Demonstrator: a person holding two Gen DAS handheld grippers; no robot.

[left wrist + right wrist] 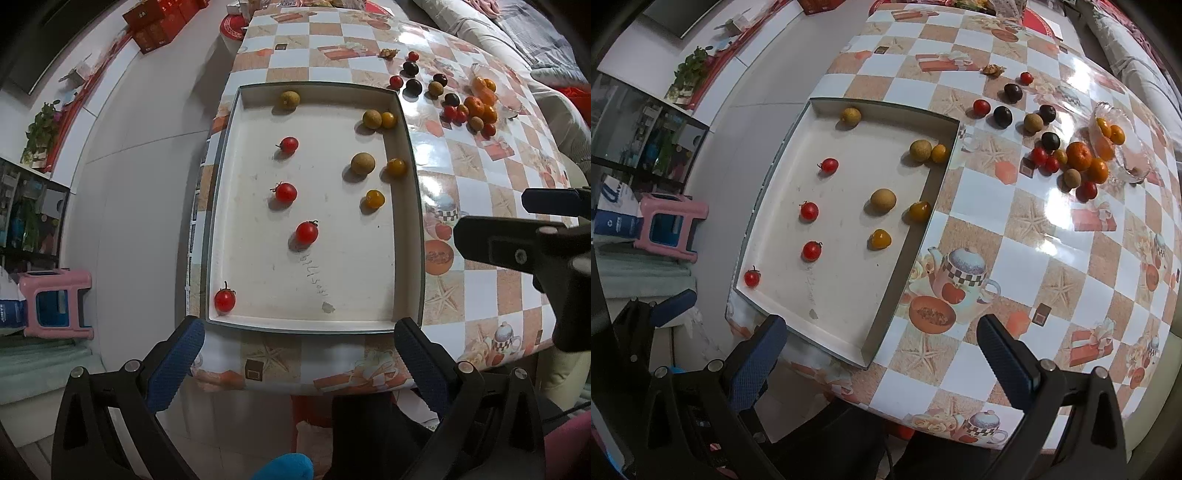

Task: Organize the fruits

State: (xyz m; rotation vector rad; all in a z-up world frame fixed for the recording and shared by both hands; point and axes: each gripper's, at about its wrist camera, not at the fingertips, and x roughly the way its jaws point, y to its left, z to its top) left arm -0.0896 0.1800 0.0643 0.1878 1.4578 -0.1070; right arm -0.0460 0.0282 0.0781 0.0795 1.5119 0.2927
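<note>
Checkered tablecloth [1027, 236] is covering the table, its near edge running just beyond both sets of fingertips, with white floor [140, 192] dropping away to the left.

Item: tray [406, 118], shallow, white inside, lying straight ahead of the left gripper [299, 354]; its near rim is sitting just past the fingertips, its left rim hugging the table edge. From the right gripper [882, 350], the tray is lying ahead and left, its near corner between the fingertips.

Contents: four red cherry tomatoes [306, 232] trailing down the tray's left half, one in the near-left corner; three brownish round fruits [362, 163] and three yellow tomatoes [375, 199] keeping to the right half, two yellow ones touching or nearly touching the right wall. Bare tray floor is lying open at the near-right.

Item: loose fruit cluster [1067, 155], red, dark, brown and orange, sitting far ahead and right of both grippers, beside a glass dish [1123, 162] containing orange fruit. Bare cloth is stretching between it and the right gripper.

Jaws: both grippers are standing wide apart, gripping and touching nothing.

Floor items: pink stool [55, 302], left of the left gripper.
</note>
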